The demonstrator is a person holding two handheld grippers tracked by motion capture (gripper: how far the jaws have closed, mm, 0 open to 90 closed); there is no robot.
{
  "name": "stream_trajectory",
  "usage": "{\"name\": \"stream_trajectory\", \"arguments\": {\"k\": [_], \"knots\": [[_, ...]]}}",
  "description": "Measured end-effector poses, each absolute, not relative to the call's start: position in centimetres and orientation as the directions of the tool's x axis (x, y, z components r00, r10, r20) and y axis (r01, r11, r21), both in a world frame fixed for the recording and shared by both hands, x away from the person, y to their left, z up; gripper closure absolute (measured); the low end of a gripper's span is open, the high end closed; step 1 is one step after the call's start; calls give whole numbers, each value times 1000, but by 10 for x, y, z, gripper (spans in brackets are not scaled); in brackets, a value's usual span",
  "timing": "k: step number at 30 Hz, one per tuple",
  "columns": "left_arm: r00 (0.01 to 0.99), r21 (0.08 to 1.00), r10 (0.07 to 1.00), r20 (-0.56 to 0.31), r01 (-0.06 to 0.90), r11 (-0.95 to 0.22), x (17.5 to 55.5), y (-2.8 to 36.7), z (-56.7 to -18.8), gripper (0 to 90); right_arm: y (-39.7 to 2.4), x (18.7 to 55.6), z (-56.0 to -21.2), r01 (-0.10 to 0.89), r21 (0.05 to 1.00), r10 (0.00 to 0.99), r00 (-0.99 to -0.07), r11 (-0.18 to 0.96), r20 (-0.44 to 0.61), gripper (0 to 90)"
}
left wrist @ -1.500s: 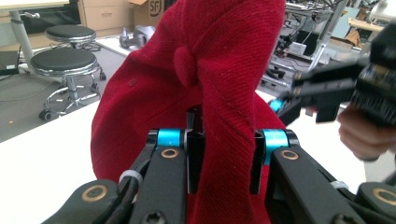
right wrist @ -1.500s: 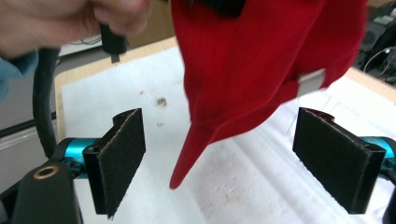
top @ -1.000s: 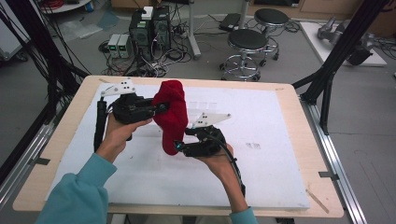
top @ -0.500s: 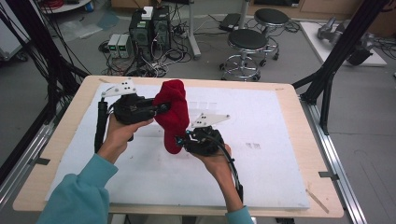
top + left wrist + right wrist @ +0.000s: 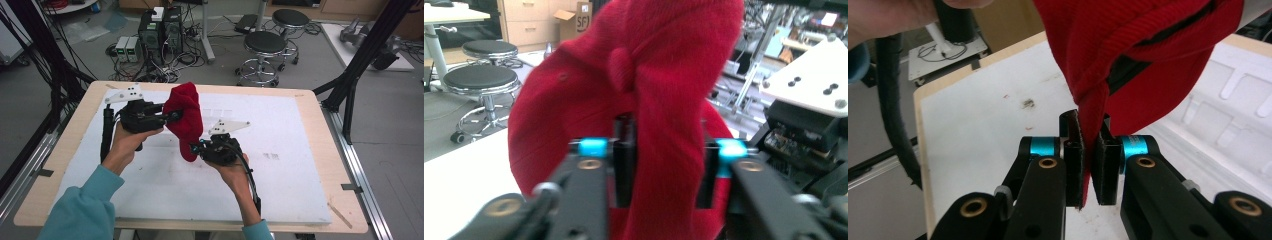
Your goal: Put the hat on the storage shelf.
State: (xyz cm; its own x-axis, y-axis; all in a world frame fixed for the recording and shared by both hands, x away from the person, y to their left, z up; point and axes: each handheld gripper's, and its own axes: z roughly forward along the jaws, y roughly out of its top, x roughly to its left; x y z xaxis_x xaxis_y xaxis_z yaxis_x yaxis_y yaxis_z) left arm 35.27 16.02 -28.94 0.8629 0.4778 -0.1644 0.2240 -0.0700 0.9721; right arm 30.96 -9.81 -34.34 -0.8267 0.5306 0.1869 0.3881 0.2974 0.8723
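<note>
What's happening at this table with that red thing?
A person is holding a red knitted cap up off the white table with two hand-held grippers. The right gripper has just closed its fingers on the cap's lower edge. The left gripper has a thick fold between its fingers, which have just eased open a little.

Soft, matt, ribbed red cloth cap; matt white sheet over a pale wood tabletop; matt black tongs.

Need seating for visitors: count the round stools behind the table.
2: one black-topped stool stands on the floor just past the table's far edge, another stool behind it to the right. More may be hidden outside the picture.
</note>
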Motion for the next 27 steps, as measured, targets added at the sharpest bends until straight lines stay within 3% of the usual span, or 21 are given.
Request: {"name": "stream_trajectory", "arguments": {"k": [4,10,15,27], "knots": [[855,974,494,-160,218,-63,354,163,-289,400,-100,311,-343,383,879,535,-824,285,186,857],[839,977,527,-140,203,-63,353,164,-288,146,-103,311,-341,374,888,553,-815,268,176,857],[838,982,527,-145,188,-28,353,170,-287,104,-108,312,-339,370,894,561,-809,251,177,857],[841,977,538,-58,157,-141,338,191,-305,103,-134,322,-334,344,919,632,-759,190,153,856]]}}
